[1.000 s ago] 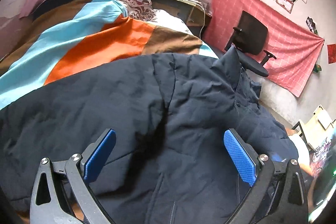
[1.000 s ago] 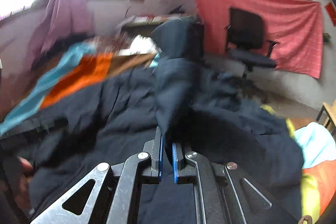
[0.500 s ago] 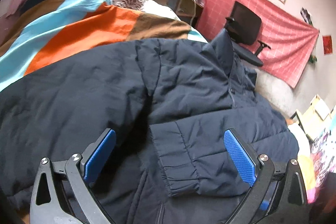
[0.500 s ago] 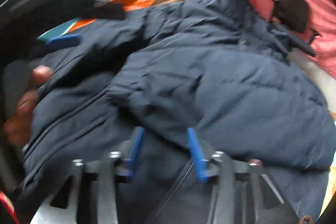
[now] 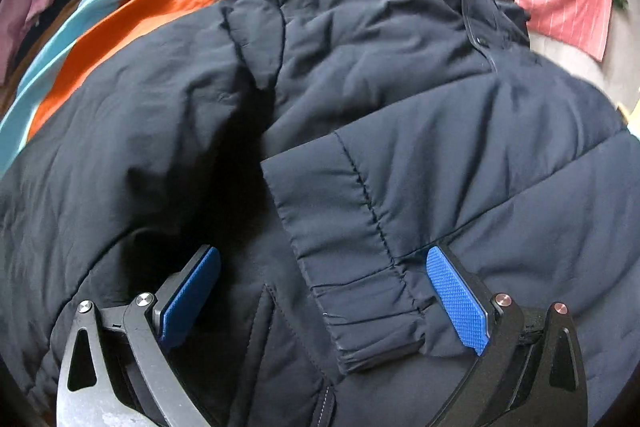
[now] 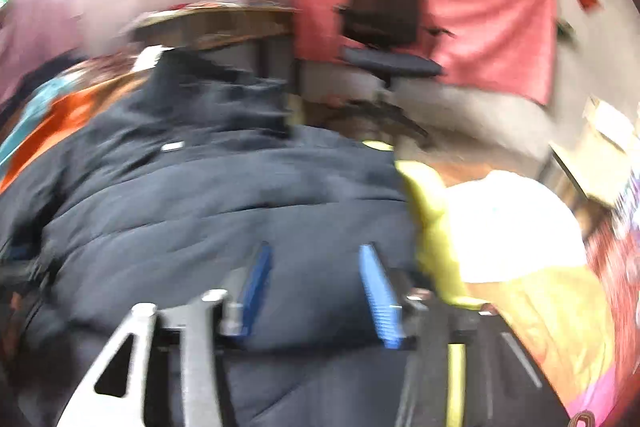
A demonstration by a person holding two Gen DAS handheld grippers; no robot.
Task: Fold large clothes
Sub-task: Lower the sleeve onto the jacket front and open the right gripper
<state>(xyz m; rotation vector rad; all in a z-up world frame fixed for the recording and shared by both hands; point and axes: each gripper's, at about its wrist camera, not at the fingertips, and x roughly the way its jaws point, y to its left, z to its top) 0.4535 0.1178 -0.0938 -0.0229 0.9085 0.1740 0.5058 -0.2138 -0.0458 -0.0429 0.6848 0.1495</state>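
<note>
A large dark navy padded jacket (image 5: 360,75) lies spread on the bed. One sleeve is folded across its front, and the cuff (image 5: 360,299) lies between my left fingers. My left gripper (image 5: 324,291) is open wide, low over the jacket, holding nothing. In the blurred right wrist view the jacket (image 6: 224,211) fills the lower left. My right gripper (image 6: 316,287) is open above it and empty.
A striped orange, light blue and brown bedspread (image 5: 132,11) lies under the jacket. A black office chair (image 6: 384,27) stands before a red wall cloth (image 6: 492,11). A desk (image 6: 216,23) is at the bed's far end. Bright yellow and white cloth (image 6: 500,227) lies right of the jacket.
My right gripper opened, let go of the sleeve and swung right. The sleeve now lies folded across the jacket front. My left gripper moved down closer to the cuff.
</note>
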